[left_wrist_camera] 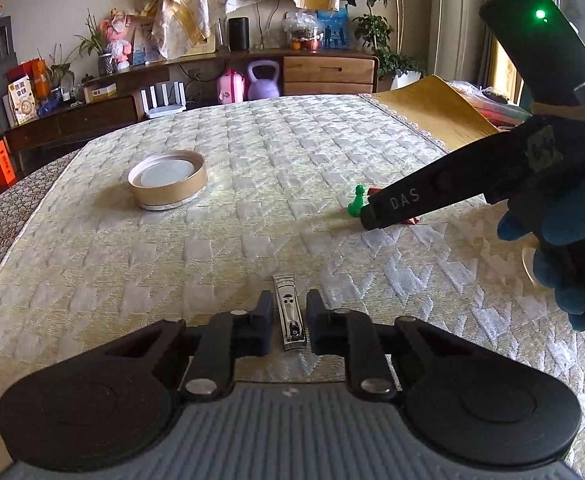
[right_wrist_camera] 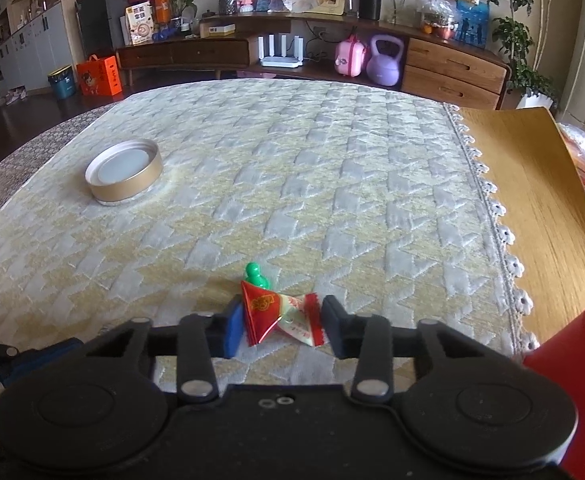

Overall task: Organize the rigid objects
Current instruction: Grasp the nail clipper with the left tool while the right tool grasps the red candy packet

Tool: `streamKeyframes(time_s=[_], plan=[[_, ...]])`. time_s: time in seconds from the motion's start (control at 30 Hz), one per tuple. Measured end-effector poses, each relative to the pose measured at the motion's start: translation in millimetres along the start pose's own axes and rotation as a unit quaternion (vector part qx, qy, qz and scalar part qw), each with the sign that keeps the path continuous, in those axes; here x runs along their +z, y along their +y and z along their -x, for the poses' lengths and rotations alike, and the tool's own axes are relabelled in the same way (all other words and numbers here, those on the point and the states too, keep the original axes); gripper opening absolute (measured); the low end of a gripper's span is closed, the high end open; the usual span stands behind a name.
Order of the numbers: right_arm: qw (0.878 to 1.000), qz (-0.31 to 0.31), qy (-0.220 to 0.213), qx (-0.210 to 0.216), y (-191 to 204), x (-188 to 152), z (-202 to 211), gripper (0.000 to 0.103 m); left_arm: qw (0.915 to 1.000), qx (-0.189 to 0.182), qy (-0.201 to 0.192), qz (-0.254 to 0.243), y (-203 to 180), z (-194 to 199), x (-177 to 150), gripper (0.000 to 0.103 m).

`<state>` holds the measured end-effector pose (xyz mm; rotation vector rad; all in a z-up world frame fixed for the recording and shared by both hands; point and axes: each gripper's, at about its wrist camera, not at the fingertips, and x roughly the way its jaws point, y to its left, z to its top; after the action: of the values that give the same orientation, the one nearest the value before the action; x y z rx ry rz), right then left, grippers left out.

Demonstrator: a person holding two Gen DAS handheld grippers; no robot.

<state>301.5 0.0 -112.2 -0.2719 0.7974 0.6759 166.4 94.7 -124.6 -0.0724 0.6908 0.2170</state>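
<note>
A silver nail clipper (left_wrist_camera: 289,316) lies on the quilted cloth between the open fingers of my left gripper (left_wrist_camera: 290,320), with small gaps on both sides. My right gripper (right_wrist_camera: 283,326) is open around a red and white wrapped candy (right_wrist_camera: 280,316); its left pad is close against the wrapper. A green pawn-shaped piece (right_wrist_camera: 255,276) stands just beyond the candy, and shows in the left wrist view (left_wrist_camera: 356,201) next to the right gripper's finger (left_wrist_camera: 404,200). A round gold lid (left_wrist_camera: 167,179) lies open side up at the far left; it also shows in the right wrist view (right_wrist_camera: 123,176).
The quilted yellow-grey cloth (right_wrist_camera: 292,184) covers the table. A yellow wood-grain mat (right_wrist_camera: 532,208) lies past its lace edge on the right. A red object (right_wrist_camera: 572,360) is at the near right. A low cabinet (right_wrist_camera: 452,68) stands beyond the table.
</note>
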Motion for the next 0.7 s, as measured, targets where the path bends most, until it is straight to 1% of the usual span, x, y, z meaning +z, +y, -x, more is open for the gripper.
streamKeyframes(time_s=[0.13, 0.17, 0.33, 0.47, 0.7], plan=[[1.0, -0.004, -0.009, 0.0, -2, -1, 6, 0.027, 1.0, 0.0, 0.001, -0.003, -1, 0, 0, 0.011], [1.0, -0.005, -0.009, 0.0, -2, -1, 8, 0.023, 1.0, 0.0, 0.001, -0.002, -1, 1, 1, 0.011], [1.0, -0.003, -0.02, 0.003, -2, -4, 19, 0.022, 0.9999, -0.004, 0.008, 0.013, 4, 2, 1, 0.011], [0.999, -0.013, -0.024, 0.017, -5, -10, 32, 0.022, 0.9998, -0.002, 0.012, 0.018, 7, 5, 0, 0.011], [0.999, -0.03, -0.021, 0.036, -7, -25, 61, 0.022, 0.9995, -0.005, 0.017, 0.026, 10, 16, 0, 0.011]])
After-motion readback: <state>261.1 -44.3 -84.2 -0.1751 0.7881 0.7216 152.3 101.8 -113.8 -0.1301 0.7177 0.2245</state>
